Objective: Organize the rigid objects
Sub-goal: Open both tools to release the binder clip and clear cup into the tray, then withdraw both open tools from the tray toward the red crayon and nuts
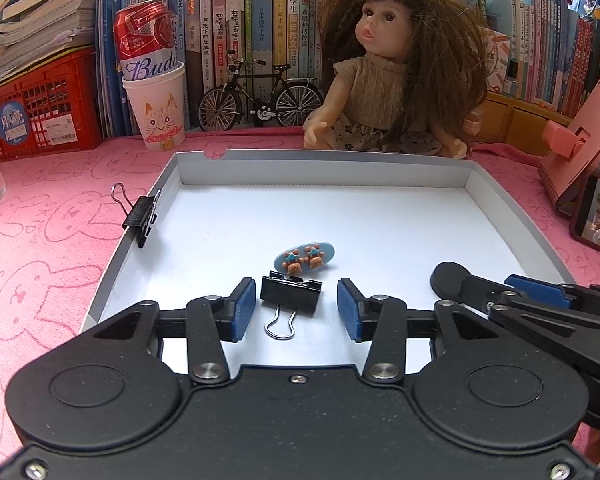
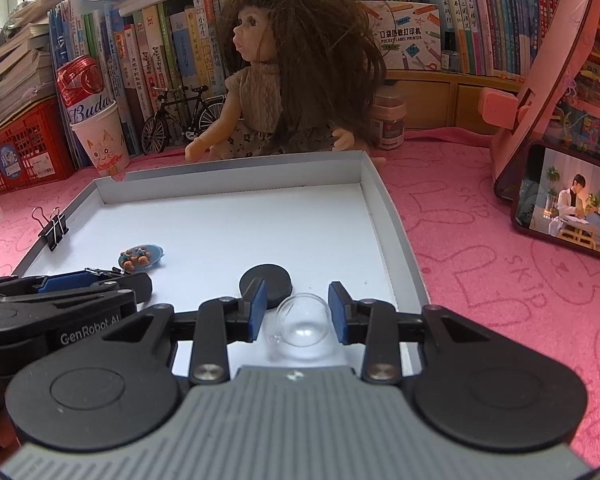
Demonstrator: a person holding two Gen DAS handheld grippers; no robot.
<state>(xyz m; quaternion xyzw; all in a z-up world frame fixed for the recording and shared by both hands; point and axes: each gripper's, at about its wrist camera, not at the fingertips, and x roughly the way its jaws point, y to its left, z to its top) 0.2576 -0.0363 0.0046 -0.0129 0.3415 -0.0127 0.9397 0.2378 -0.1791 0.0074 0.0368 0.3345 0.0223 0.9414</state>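
The binder clip (image 1: 291, 294) lies on the white floor of the tray (image 1: 500, 196), its wire loop pointing back at you, and your left gripper (image 1: 296, 306) sits low with its jaws wide, one blue pad on either side of the clip's black body and neither pad touching it. To your right the small clear glass cup (image 2: 302, 316) lies on its side near the tray's front edge, framed by your right gripper (image 2: 296, 306), which is also spread wide with a gap at each pad. You look to be at the pick-up step on both sides, lined up but with nothing gripped yet. For the clip, close squarely on the black body, not the wire, which would likely swing. For the cup, squeeze gently across the round wall; my guess is that it will roll or slip if you pinch off centre. The blue hair clip (image 1: 304, 258) lies just behind the binder clip, so pushing forward could nudge it. The black disc (image 2: 265, 280) sits just beyond the cup, partly behind your right gripper's left pad. A second binder clip (image 1: 142, 214) is clamped on the tray's left wall, well apart. Your two grippers are close side by side, so watch them. The doll (image 1: 380, 80) sits behind the tray.
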